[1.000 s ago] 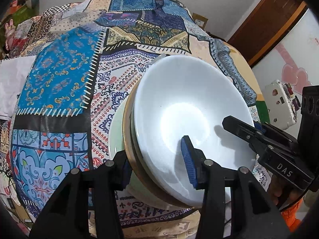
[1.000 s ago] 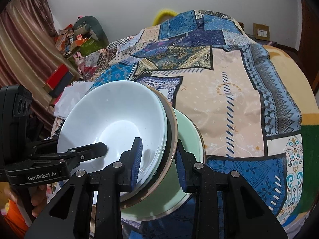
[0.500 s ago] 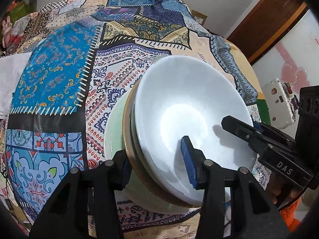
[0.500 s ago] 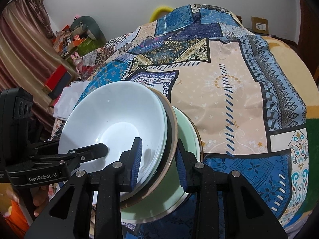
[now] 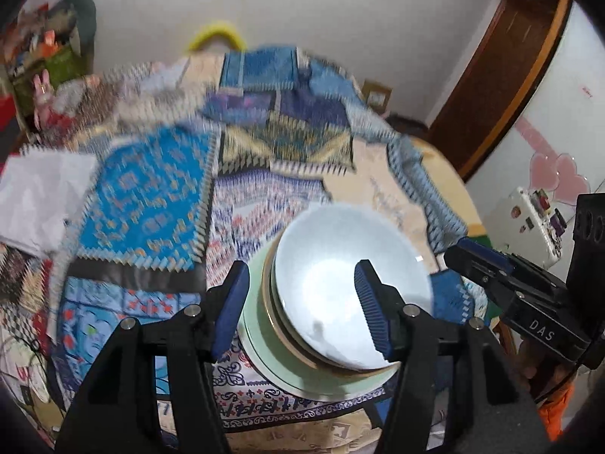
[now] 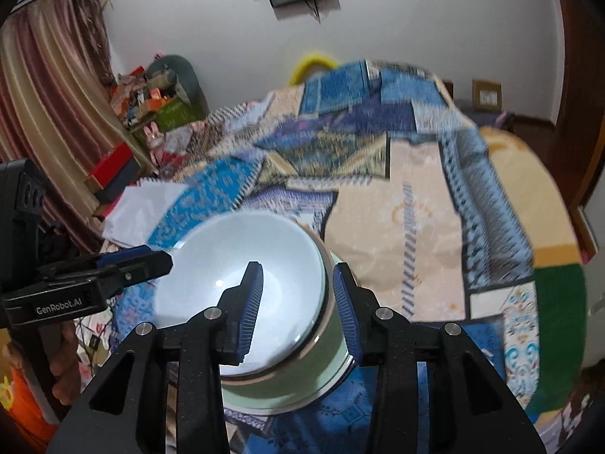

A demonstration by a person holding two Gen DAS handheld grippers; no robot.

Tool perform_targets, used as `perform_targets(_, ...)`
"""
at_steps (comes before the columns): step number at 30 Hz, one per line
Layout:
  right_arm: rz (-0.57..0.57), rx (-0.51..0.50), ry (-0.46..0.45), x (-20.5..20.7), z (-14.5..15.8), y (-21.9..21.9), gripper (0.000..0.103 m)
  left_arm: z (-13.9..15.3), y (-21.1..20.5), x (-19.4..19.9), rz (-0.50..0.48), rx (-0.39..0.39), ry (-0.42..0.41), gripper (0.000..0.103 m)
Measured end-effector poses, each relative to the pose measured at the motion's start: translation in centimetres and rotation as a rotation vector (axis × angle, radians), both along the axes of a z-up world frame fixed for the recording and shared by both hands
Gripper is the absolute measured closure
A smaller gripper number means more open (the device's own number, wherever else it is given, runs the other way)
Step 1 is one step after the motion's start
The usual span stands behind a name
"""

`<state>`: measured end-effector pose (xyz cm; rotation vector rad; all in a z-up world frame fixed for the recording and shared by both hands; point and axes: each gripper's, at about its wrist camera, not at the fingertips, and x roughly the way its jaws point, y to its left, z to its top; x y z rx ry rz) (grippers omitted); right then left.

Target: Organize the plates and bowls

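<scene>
A stack of dishes rests on the patchwork bedspread: a white bowl (image 5: 340, 283) on top, a brown-rimmed dish under it, and a pale green plate (image 5: 261, 344) at the bottom. My left gripper (image 5: 302, 302) is open, lifted back from the stack's left rim, its fingers apart and touching nothing. In the right wrist view the white bowl (image 6: 242, 276) and green plate (image 6: 302, 386) show again. My right gripper (image 6: 297, 306) is open, its fingers astride the stack's right rim with a visible gap on each side.
The patchwork bedspread (image 6: 435, 208) covers the whole bed. White folded cloth (image 5: 41, 196) lies at the left edge. Cluttered boxes and a curtain (image 6: 49, 113) stand at the far left, a door (image 5: 503, 68) and white cabinet at the right.
Both grippers opened and let go of the stack's rim, then pulled back and up. The stack now lies lower and farther away on the bedspread.
</scene>
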<state>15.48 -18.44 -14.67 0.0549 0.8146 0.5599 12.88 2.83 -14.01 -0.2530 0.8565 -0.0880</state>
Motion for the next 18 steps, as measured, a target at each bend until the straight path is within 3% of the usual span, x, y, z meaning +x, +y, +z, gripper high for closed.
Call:
perform_targets(7,0.016,0.04,-0.137,-2.6,4.5,-0.3,0.067,5.4,-0.8,-3.7,0.029,0.065,-0.175,0.037)
perform_targets(16,0.019,0.087,-0.309,-6.5,8.9,-0.8,0.055,10.1,-1.4,-8.2,0.061,0.122,-0.35,0.028)
perform_targets(18,0.016,0.096,-0.339,-7.1,9.6,-0.9,0.051,10.9,-1.4,-9.1,0.07,0.125,-0.381,0.016)
